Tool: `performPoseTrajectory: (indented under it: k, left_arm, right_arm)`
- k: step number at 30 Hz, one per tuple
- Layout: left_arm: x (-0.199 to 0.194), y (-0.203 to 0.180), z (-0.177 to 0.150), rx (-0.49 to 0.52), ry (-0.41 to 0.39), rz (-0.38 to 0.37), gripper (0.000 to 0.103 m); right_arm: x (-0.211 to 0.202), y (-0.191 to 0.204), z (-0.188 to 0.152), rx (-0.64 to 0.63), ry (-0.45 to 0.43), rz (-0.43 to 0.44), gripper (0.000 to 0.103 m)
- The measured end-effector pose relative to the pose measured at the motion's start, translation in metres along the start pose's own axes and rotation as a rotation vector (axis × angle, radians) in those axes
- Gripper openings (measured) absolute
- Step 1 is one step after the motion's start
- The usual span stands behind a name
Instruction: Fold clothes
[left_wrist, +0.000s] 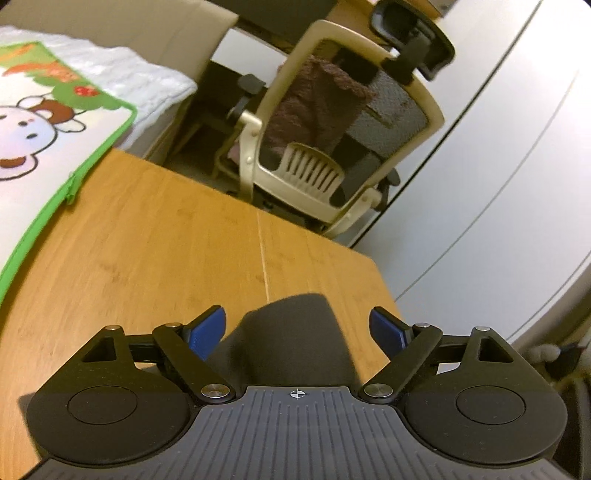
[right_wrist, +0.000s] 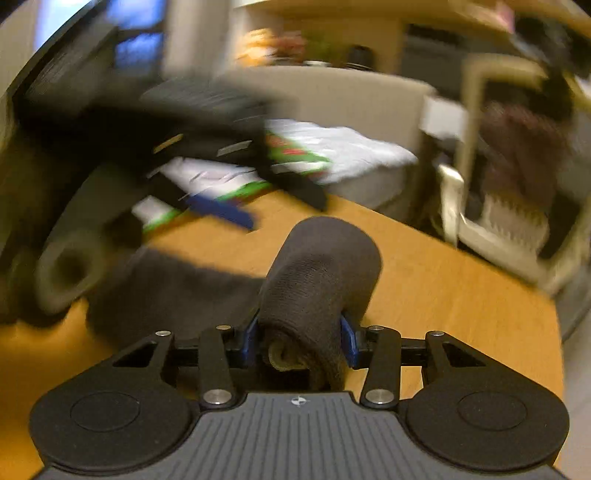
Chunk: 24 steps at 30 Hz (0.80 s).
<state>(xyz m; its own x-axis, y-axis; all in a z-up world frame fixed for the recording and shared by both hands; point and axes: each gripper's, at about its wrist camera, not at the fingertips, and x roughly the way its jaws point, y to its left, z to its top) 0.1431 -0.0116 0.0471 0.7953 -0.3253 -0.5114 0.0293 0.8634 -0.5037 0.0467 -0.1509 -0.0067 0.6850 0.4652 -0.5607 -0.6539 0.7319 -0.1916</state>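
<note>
A dark grey garment (right_wrist: 317, 273) lies on the wooden table (right_wrist: 443, 288). My right gripper (right_wrist: 299, 341) is shut on a bunched fold of it and holds that fold up in a hump; the rest of the cloth trails left on the table. In the left wrist view, a corner of the same dark garment (left_wrist: 295, 339) lies between the blue fingers (left_wrist: 207, 332) of my left gripper (left_wrist: 297, 326), which is open and not touching it. My left gripper shows blurred in the right wrist view (right_wrist: 221, 212), above the table to the left.
A cartoon-printed mat with a green border (left_wrist: 44, 147) lies at the table's left. A white bed (left_wrist: 110, 74) is behind it. A beige office chair (left_wrist: 332, 129) with a brown cloth over it stands past the table's far edge. A white wall is on the right.
</note>
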Motion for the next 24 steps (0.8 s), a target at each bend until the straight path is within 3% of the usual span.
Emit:
performPoseTrajectory:
  k: [3, 5, 8, 11, 14, 18, 21, 23, 24]
  left_arm:
    - [0.006, 0.002, -0.011, 0.053, 0.030, 0.085, 0.080]
    - [0.006, 0.010, -0.014, 0.043, 0.034, 0.109, 0.080]
    - [0.003, 0.020, -0.017, 0.036, 0.026, 0.146, 0.082]
    - [-0.002, 0.028, -0.017, 0.023, 0.020, 0.147, 0.083]
    - [-0.005, 0.030, -0.018, 0.018, 0.013, 0.144, 0.084]
    - [-0.009, 0.033, -0.020, 0.007, 0.010, 0.144, 0.085]
    - [-0.010, 0.036, -0.020, -0.004, 0.006, 0.149, 0.085]
    - [-0.011, 0.038, -0.020, -0.013, -0.004, 0.151, 0.085]
    - [-0.013, 0.039, -0.019, -0.019, -0.014, 0.150, 0.085]
  right_arm:
    - [-0.001, 0.023, -0.003, -0.132, -0.018, -0.033, 0.045]
    - [-0.003, 0.017, 0.000, -0.076, -0.023, 0.007, 0.051]
    - [-0.011, -0.002, 0.005, 0.091, -0.051, 0.115, 0.062]
    - [-0.012, -0.028, 0.005, 0.329, -0.061, 0.205, 0.067]
    - [0.002, -0.050, -0.004, 0.542, -0.027, 0.241, 0.075]
    - [0.024, -0.069, -0.023, 0.790, 0.034, 0.317, 0.078]
    - [0.042, -0.069, -0.035, 0.903, 0.086, 0.368, 0.074]
    - [0.042, -0.065, -0.034, 0.872, 0.079, 0.349, 0.057]
    - [0.040, -0.062, -0.028, 0.827, 0.064, 0.323, 0.054]
